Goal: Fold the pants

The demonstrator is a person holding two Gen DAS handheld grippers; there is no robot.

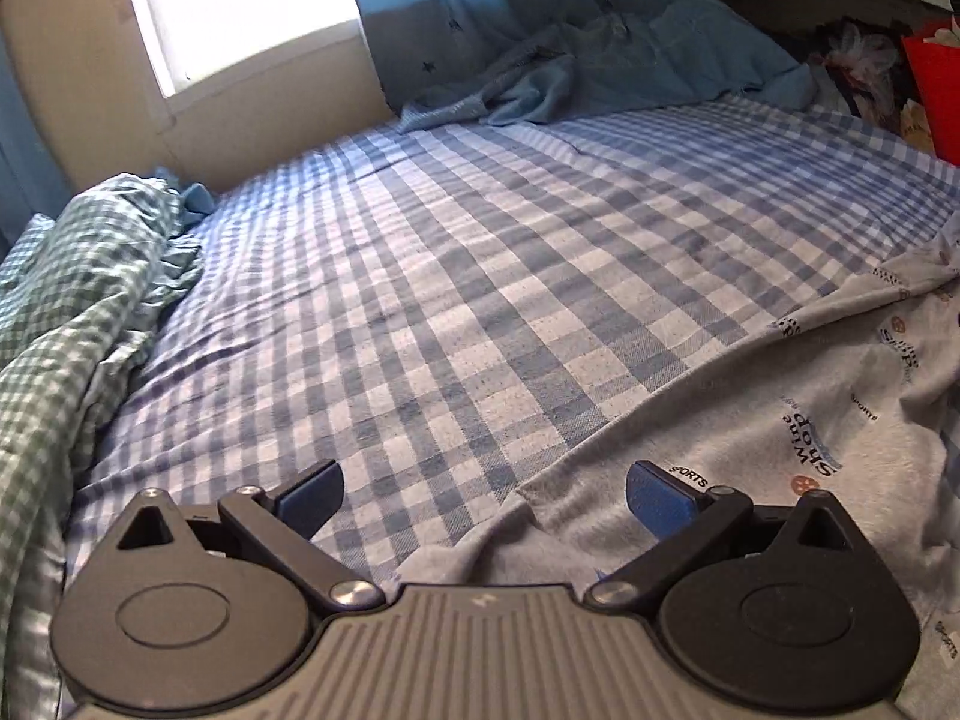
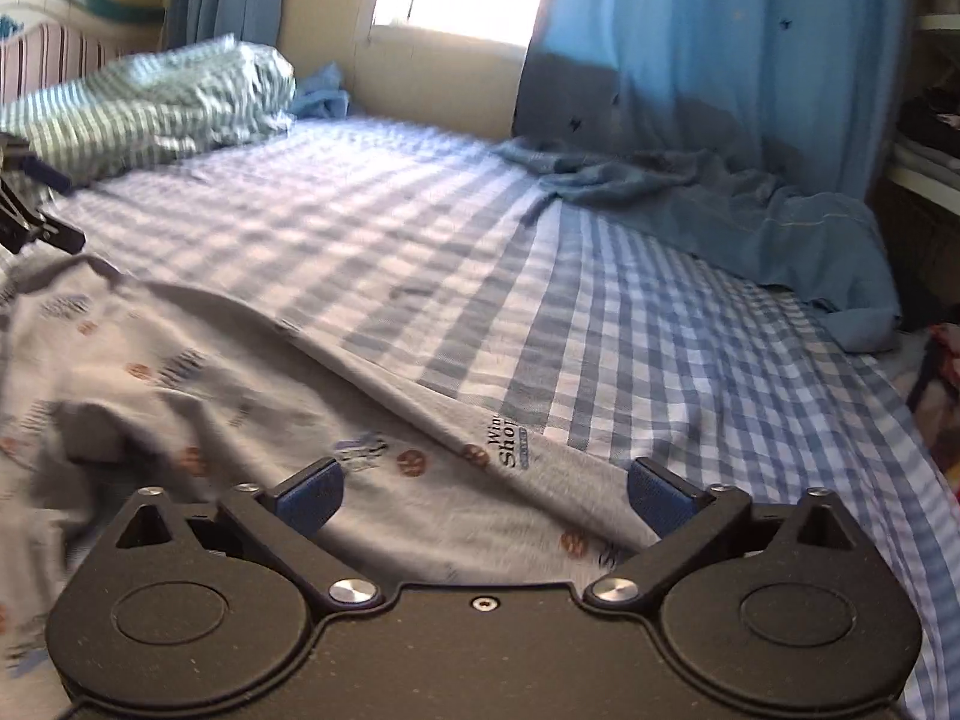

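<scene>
Grey pants with printed sports words and small balls (image 1: 780, 438) lie spread on the checked bed sheet (image 1: 480, 276). In the left wrist view my left gripper (image 1: 485, 501) is open over the pants' near corner, with cloth between and below the blue pads (image 1: 657, 504). In the right wrist view my right gripper (image 2: 485, 498) is open low over the pants (image 2: 240, 372), whose long edge runs diagonally across the sheet (image 2: 660, 324). The left gripper (image 2: 33, 204) shows at the left edge of that view. Neither gripper holds cloth.
A green checked pillow (image 1: 84, 276) lies at the bed's left, also in the right wrist view (image 2: 156, 102). A crumpled blue cloth (image 1: 600, 72) and blue curtain (image 2: 708, 60) lie at the far side below a bright window (image 1: 240, 0). A shelf and red bag (image 1: 936, 90) stand at the right.
</scene>
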